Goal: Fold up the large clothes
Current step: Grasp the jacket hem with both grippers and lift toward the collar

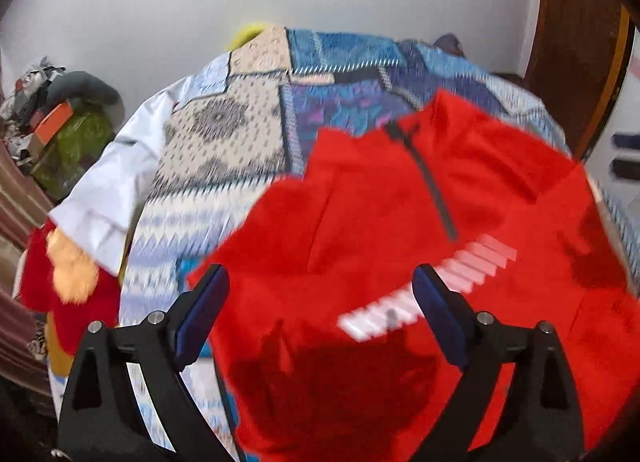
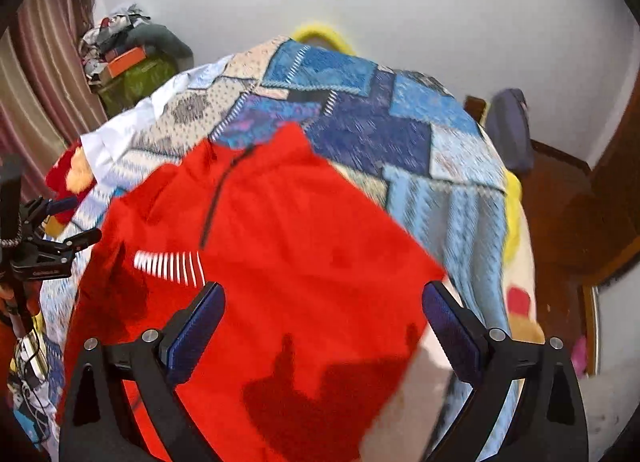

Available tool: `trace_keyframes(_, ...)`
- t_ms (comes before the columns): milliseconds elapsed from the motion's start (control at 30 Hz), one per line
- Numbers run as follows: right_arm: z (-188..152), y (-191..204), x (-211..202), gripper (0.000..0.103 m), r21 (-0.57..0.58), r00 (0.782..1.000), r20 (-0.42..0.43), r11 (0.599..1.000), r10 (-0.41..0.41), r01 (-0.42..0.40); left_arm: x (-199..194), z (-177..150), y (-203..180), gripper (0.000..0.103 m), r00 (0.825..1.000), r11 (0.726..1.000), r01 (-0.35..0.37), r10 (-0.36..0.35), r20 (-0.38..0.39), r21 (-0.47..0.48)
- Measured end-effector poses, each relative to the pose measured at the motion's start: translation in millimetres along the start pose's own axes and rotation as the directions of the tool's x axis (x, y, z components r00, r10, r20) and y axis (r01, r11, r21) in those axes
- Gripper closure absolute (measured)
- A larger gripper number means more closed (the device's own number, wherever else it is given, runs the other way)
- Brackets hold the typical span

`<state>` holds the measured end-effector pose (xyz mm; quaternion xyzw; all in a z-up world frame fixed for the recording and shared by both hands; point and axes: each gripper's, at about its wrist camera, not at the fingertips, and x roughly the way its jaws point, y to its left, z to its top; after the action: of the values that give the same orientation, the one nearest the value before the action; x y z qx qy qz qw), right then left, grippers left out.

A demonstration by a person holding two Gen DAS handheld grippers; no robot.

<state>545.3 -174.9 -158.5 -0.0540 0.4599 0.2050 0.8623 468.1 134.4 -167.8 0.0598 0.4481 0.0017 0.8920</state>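
Note:
A large red top point(image 1: 380, 214) with a dark neck zipper and white chest lettering lies spread on a patchwork bedspread point(image 1: 224, 142). It also fills the middle of the right wrist view point(image 2: 288, 246). My left gripper point(image 1: 320, 294) is open above the garment's lower left part, its blue pads wide apart, holding nothing. My right gripper point(image 2: 320, 302) is open above the garment's lower right part, also empty. The left gripper shows at the left edge of the right wrist view point(image 2: 52, 230). Both views are motion-blurred.
The bedspread point(image 2: 400, 130) covers a bed. A white cloth point(image 1: 112, 182) and a red-and-orange plush point(image 1: 64, 274) lie at its left edge. A cluttered pile with a green bag point(image 1: 68, 134) stands by a striped curtain point(image 2: 44, 74). A wooden door point(image 1: 576, 42) is at right.

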Motion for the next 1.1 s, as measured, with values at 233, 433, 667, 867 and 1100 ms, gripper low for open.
trace_keyframes(233,56.6,4.7,82.5,0.005,0.038,0.992,-0.111,0.998,0.056,-0.052,65.5,40.4,13.6,0.01,0.992,0.989,0.105,-0.112,-0.062,-0.107)
trace_keyframes(433,94.4,3.9,145.0,0.005,0.07,0.985,-0.152,0.995,0.081,-0.071,113.7,61.4,5.9,0.01,0.995,0.993,0.089,-0.093,-0.047,-0.077)
trace_keyframes(667,91.5,0.8,179.3,0.03,0.174,0.993,-0.088,0.983,0.079,-0.062,164.0,52.5,8.9,0.013,0.988,0.969,0.135,-0.147,-0.044,-0.207)
trace_keyframes(867,89.6,26.3,166.4,0.084,0.099,0.99,-0.083,0.99,0.112,-0.104,162.6,50.7,5.7,0.079,0.986,0.95,0.147,-0.162,-0.032,-0.277)
trace_keyframes(1100,71.9,45.5,119.5,0.096,0.074,0.987,-0.074,0.988,0.143,-0.137,90.3,48.8,-0.9,0.092,0.992,0.974,0.123,-0.122,0.014,-0.189)
